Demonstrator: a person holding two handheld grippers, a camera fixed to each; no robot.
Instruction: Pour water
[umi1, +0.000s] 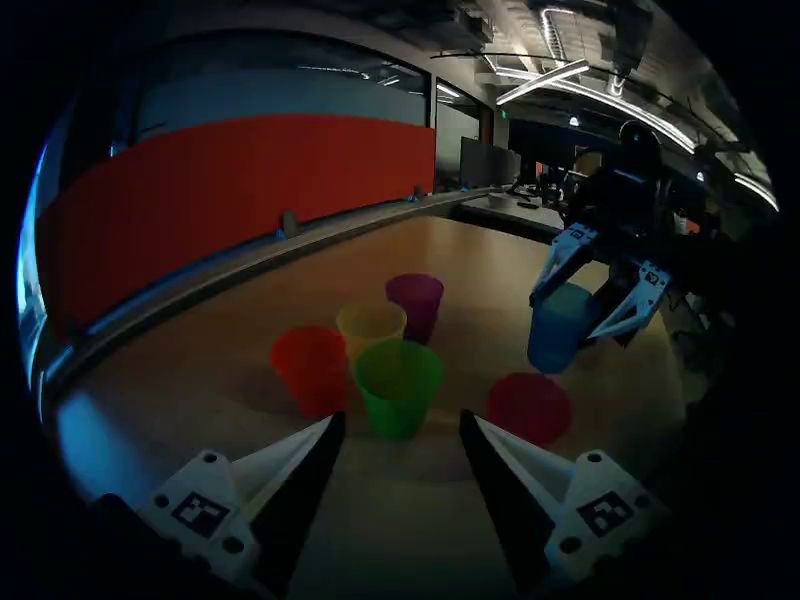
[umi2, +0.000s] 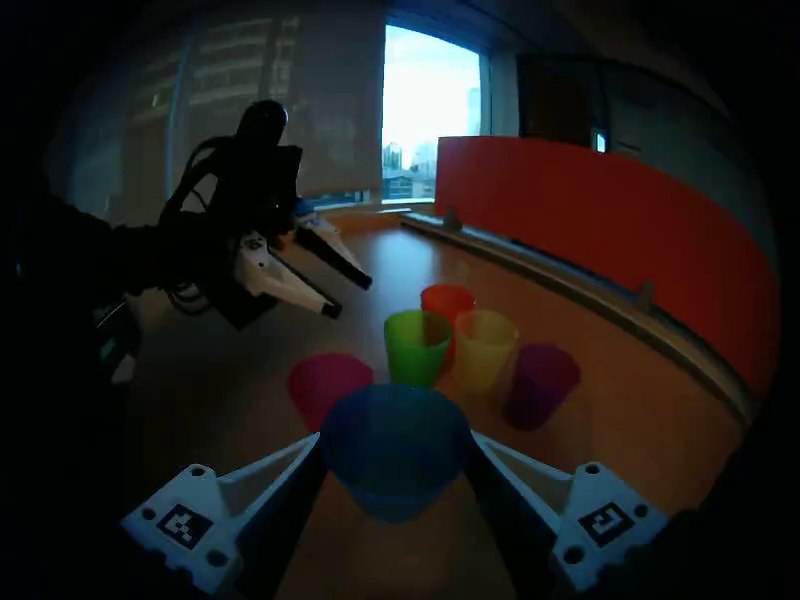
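Blue cup (umi2: 395, 455) nearest, my right gripper (umi2: 395, 438) clamped on it; left gripper (umi1: 402, 418) spread, holding nothing; I'd tip slowly, lip centred over near pink cup (umi2: 330, 385).

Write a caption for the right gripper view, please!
The right tongs hold a blue cup near a pink cup standing on the table.

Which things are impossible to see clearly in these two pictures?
- Water level in the blue cup: right gripper view, too dark to tell.
- Lower part of the yellow cup: left gripper view, hidden behind the green cup.
- Rear of the left tool: right gripper view, lost in shadow.
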